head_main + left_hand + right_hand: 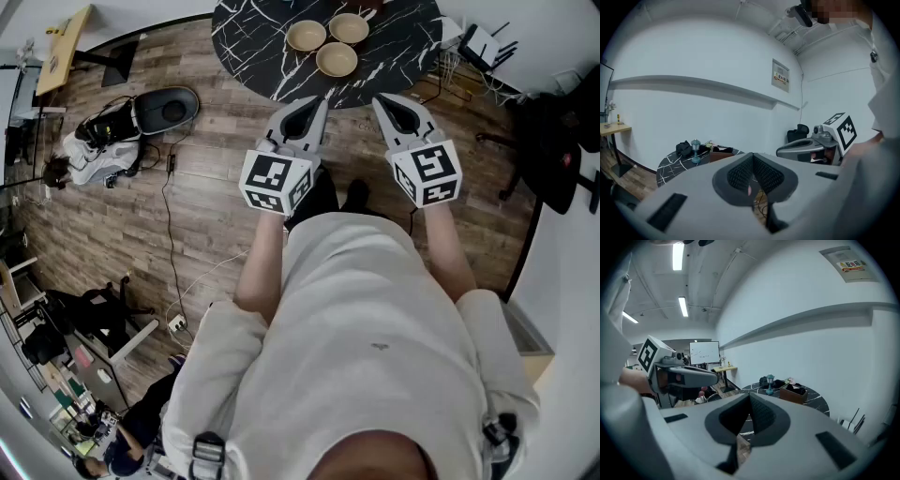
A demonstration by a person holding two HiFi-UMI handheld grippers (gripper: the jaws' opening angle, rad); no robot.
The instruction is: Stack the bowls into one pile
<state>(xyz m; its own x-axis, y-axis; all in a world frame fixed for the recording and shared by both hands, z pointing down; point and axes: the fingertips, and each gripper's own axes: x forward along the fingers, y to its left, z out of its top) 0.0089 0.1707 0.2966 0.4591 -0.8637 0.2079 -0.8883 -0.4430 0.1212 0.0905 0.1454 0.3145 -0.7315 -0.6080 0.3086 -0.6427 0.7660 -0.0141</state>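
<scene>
1. The black marble table (pixel 253 47) is seen at the top centre of the head view. Its near edge is drawn level with both gripper tips, and open wooden floor (pixel 206 141) is shown at left.
2. Three tan bowls are clustered on it, unstacked and empty: left bowl (pixel 307 36), right bowl (pixel 349 28), near bowl (pixel 337 59).
3. The left gripper (pixel 317 105) and right gripper (pixel 382 103) are held with jaws pressed together, and nothing is gripped.

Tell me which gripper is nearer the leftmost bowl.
Left. In the head view the left gripper points up from almost straight below the leftmost bowl, while the right gripper is below it and well off to its right.
</scene>
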